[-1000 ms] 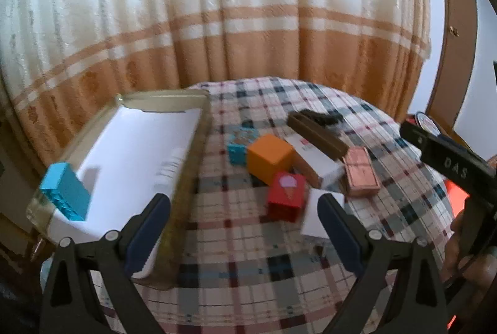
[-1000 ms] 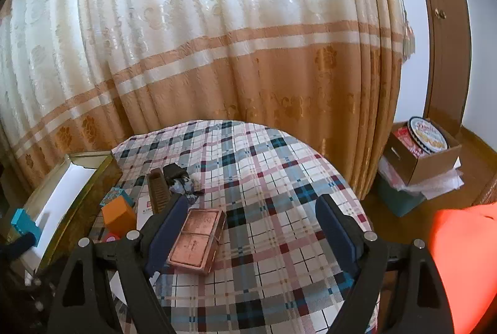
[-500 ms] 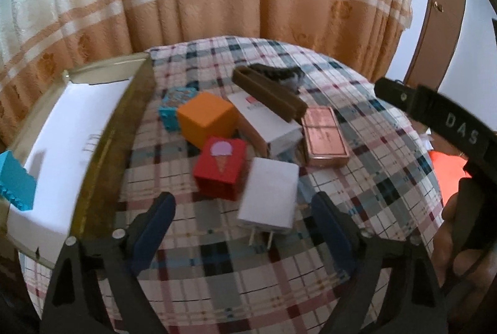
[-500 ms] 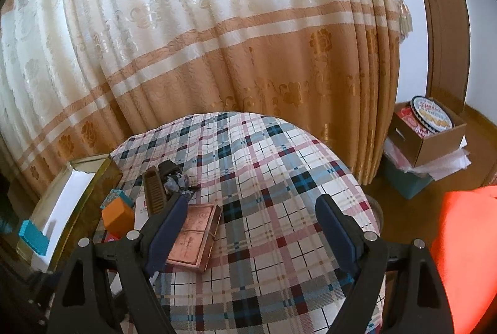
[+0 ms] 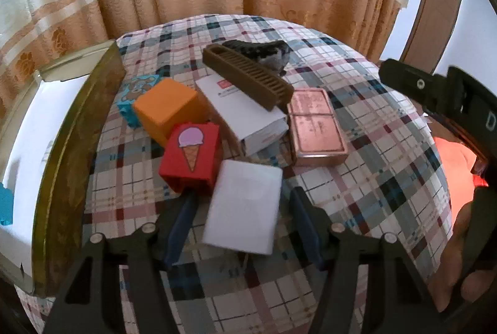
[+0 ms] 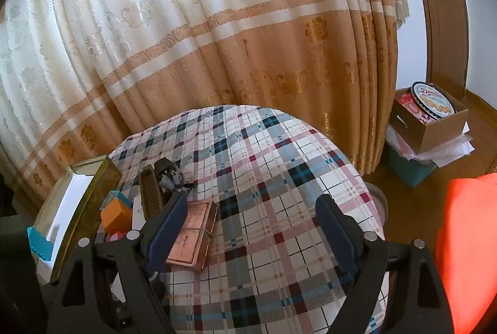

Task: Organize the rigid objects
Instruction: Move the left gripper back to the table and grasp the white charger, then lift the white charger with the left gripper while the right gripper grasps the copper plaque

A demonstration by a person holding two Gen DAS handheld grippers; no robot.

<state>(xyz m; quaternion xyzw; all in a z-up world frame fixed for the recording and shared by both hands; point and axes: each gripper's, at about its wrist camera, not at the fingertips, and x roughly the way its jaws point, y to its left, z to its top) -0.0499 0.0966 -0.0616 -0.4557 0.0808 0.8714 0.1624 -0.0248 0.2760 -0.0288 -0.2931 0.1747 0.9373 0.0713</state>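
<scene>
A white plug block lies flat on the plaid tablecloth. My left gripper straddles it, jaws closing, a small gap still showing on each side. Behind it crowd a red ice-cream block, an orange block, a teal bear box, a white carton, a brown comb and a rose-gold case. My right gripper hovers open over bare cloth, the rose-gold case just beside its left finger.
A gold-rimmed tray with a white lining stands left of the pile and holds a blue block. Curtains hang behind the round table. On the floor at right sits a cardboard box with a cookie tin. A hand holds the right gripper.
The left gripper has sunk and moved in over the pile, and its jaws have narrowed from wide around the white plug block. The right gripper has stayed almost still.
</scene>
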